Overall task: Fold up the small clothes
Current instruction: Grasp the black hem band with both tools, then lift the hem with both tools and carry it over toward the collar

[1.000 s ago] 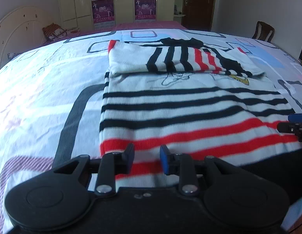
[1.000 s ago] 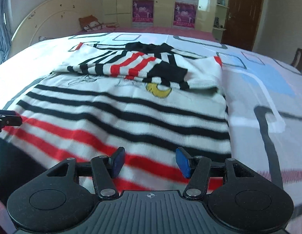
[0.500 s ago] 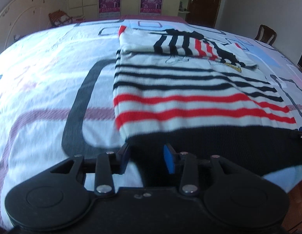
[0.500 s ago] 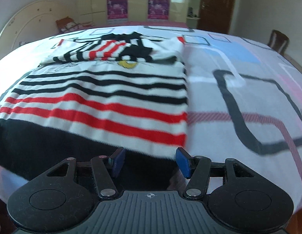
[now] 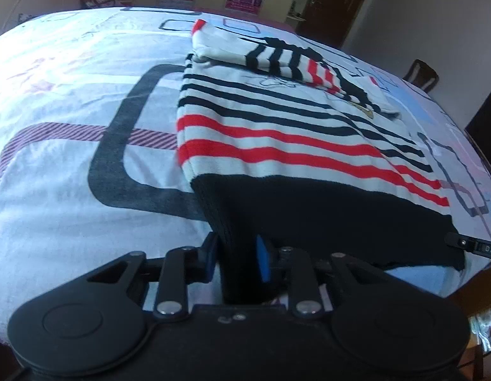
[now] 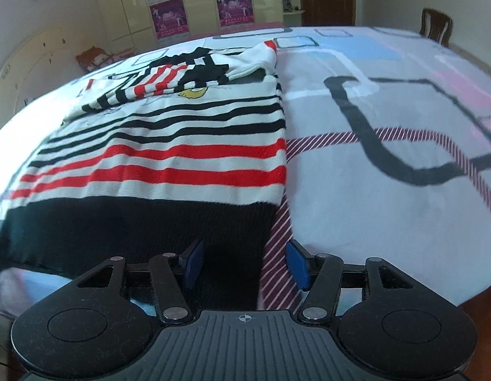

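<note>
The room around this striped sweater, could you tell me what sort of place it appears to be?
Most likely a bedroom. The striped sweater lies on a bed with a patterned sheet; a curved headboard stands at the far end, and wardrobe doors with posters line the back wall.

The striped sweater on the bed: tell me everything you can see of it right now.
The striped sweater looks knitted: white with thin black stripes, broad red stripes lower down, and a solid black hem band. It lies flat on the patterned bedsheet, sleeves folded across its far end. The left gripper has just been closing on the hem's left corner, bunched between its blue pads. The right gripper straddles the right corner, jaws open.
</note>
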{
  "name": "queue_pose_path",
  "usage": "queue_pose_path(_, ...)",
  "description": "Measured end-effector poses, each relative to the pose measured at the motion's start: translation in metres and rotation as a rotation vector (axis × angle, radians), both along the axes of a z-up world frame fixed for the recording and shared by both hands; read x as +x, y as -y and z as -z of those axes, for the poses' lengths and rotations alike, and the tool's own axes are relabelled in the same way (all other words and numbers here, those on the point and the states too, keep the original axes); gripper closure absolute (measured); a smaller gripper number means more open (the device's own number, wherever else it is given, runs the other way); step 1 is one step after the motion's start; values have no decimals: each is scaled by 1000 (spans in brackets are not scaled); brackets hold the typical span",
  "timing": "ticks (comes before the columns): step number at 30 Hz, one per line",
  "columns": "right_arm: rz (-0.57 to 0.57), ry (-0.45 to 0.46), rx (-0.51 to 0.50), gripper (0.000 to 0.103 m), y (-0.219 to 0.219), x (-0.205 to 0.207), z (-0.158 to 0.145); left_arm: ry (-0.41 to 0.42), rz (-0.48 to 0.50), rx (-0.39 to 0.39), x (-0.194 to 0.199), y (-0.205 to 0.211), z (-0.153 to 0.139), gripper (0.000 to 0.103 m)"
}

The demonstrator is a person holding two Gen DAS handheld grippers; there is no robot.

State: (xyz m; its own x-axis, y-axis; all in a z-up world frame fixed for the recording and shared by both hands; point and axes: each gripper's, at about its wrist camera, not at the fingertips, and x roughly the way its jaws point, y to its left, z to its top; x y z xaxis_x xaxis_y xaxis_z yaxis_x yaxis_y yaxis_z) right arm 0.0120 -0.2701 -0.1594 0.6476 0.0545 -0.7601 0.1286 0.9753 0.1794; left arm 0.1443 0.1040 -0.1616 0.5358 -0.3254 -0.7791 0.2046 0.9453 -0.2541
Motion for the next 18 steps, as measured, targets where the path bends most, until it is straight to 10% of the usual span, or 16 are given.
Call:
queue_pose_path(7, -1, -8, 58, 91, -2, -1, -2, -36, 14, -69, 5, -3, 2, 95)
queue_pose_path(18, -52, 98, 75, 98, -5, 12, -34, 120, 40, -144, 17, -2, -37, 96)
